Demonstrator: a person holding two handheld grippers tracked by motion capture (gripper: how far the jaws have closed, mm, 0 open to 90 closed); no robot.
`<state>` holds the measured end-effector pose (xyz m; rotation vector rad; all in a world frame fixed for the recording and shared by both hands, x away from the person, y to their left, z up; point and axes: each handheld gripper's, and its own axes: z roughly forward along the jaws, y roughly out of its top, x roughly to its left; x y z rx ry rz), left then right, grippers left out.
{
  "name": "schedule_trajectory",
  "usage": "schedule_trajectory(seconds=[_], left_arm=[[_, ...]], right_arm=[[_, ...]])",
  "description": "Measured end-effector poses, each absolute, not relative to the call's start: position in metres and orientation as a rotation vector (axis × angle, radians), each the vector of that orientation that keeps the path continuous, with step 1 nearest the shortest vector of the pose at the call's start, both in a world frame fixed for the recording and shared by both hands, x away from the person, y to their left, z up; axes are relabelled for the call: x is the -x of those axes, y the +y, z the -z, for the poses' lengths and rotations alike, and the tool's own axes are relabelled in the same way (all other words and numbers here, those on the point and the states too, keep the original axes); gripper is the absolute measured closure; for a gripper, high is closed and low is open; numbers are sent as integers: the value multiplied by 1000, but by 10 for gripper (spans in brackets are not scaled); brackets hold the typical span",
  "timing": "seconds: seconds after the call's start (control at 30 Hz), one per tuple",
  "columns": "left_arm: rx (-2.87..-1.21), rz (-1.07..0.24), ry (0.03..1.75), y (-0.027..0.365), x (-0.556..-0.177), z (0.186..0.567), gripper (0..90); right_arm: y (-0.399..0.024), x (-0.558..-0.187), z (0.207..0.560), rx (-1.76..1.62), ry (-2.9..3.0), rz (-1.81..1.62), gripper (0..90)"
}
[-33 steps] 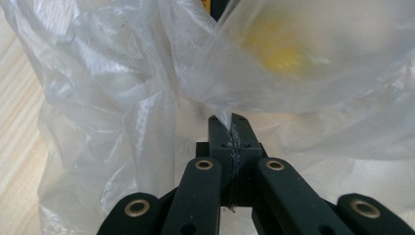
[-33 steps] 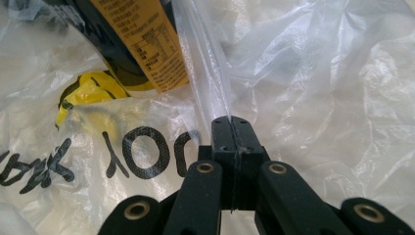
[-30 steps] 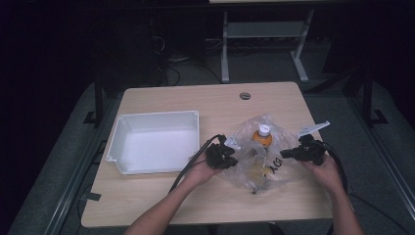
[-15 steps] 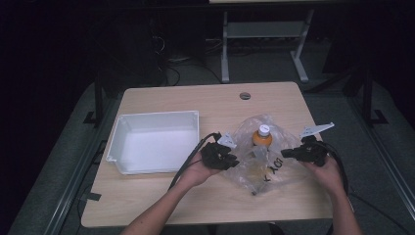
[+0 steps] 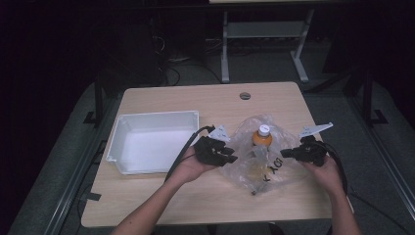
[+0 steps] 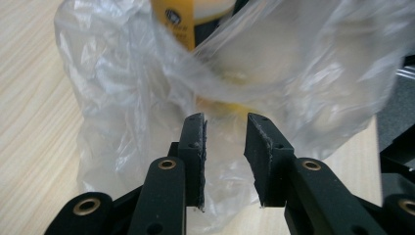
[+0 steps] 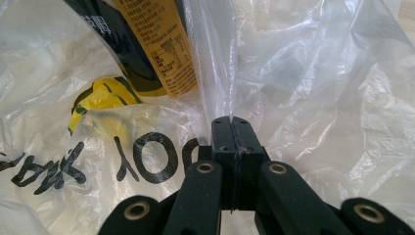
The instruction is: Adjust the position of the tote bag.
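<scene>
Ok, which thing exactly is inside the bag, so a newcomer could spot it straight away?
Start at the white tray on the left of the wooden table; to its right lies a crumpled clear plastic bag. Standing inside it is an orange drink bottle, the one brightly coloured thing there, with a white cap and a yellow printed label.

The clear plastic bag (image 5: 264, 159) is veiling the lower body of the orange bottle (image 5: 262, 138), leaving its label too small to read from above. The picture's top edge is cutting off that bottle (image 6: 195, 19) in the left gripper view, and the bag's right part (image 6: 342, 73) is blurring there.
</scene>
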<state>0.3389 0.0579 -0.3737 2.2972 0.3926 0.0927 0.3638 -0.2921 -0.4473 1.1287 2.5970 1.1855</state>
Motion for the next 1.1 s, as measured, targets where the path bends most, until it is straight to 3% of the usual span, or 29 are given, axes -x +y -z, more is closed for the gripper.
schedule_trajectory(seconds=[0.33,0.73,1.1], left_arm=[[-2265,-66,321,54,-330,351,611],[-2229,-43,263,39,-324,321,374],[-2209,-17,229,17,-323,308,330]], right_arm=[[-290,-365,449,-1123,2600,-1170,898],[-289,-365,449,-1126,2603,-1162,898],[-288,-365,449,-1119,2600,-1159,898]])
